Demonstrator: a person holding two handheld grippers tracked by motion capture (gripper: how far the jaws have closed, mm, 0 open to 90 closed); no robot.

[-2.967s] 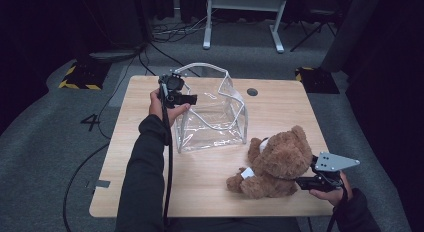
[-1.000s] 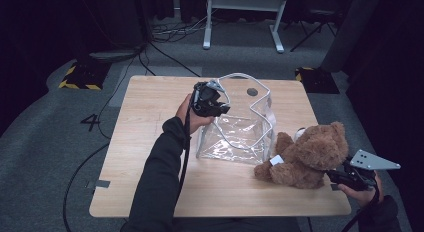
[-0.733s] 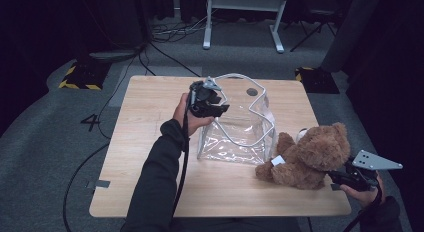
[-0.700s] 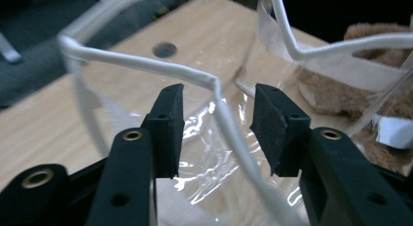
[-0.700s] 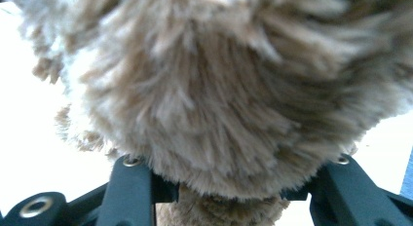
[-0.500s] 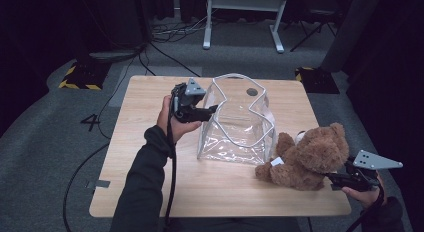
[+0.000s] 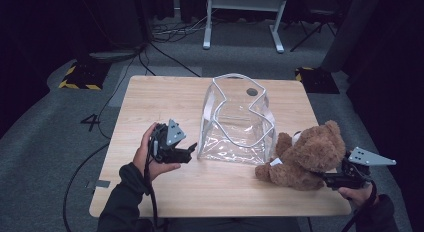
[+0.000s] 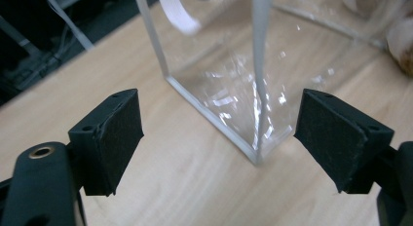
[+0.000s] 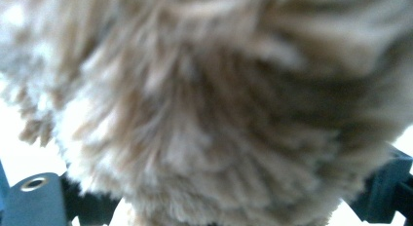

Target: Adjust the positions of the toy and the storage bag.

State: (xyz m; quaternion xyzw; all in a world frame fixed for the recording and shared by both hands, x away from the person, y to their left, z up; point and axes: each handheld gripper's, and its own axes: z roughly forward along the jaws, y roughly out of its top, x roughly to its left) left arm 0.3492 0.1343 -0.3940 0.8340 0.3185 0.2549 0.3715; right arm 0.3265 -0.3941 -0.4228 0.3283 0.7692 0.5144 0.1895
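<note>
My left gripper point(image 7: 189, 151), jaws spread, faces the clear bag point(image 7: 236, 123); my right gripper point(image 7: 334, 178) pinches the teddy bear point(image 7: 305, 154). I'd steady the bag's corner first.

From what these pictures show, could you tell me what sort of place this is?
Probably a lab or studio set up for recording: a lone wooden table on grey carpet, loose cables across the floor, hazard-striped tape, and dark surroundings.

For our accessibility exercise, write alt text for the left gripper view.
Two open black padded jaws of the left hand-held gripper frame the bottom corner of a clear plastic bag with white edging standing on a light wooden table, touching neither jaw.
</note>
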